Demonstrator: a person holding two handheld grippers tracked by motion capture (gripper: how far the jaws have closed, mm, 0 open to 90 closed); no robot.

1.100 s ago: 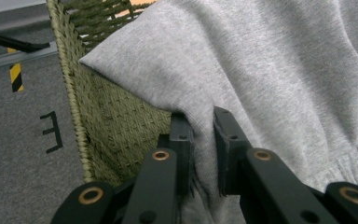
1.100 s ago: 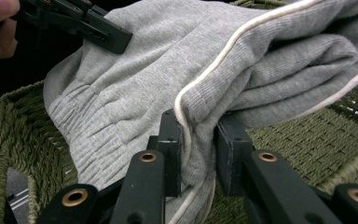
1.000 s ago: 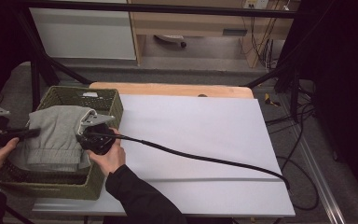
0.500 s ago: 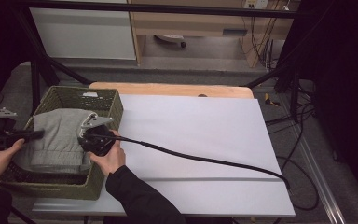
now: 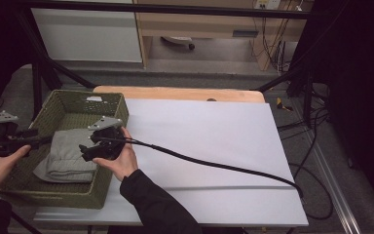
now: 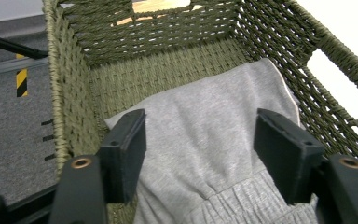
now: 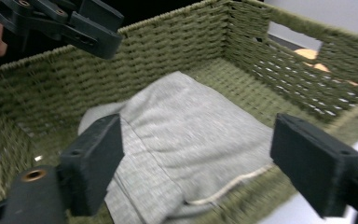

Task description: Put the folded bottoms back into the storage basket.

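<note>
The folded grey garment [image 5: 70,156] lies flat on the bottom of the green woven basket [image 5: 68,100], which stands at the left end of the white table [image 5: 209,146]; in the high view it sits toward the near half of the basket, with bare wicker floor beyond it. The left gripper [image 5: 41,141] comes in over the basket's left rim and the right gripper [image 5: 85,151] hangs over the right rim, each in a hand — but from above the jaws are too small and dark to read.

The left gripper view settles the left pair: its two black jaws have just been opening and now stand spread, the grey cloth [image 6: 214,149] showing between them and below, neither pad pressing on it; this view also shows the gathered, ribbed band of the garment at the bottom edge and the cut-out handle in the far basket wall [image 6: 158,28].

The right gripper view gives the same for the right gripper [image 7: 209,163] — jaws just opened, wide apart, nothing pinched; the garment [image 7: 191,140] lies beneath with a pale cord-like hem near the basket's rim; the left gripper [image 7: 86,28] appears at the upper left above the far wall.

A black cable [image 5: 214,163] trails from the right gripper across the table.
</note>
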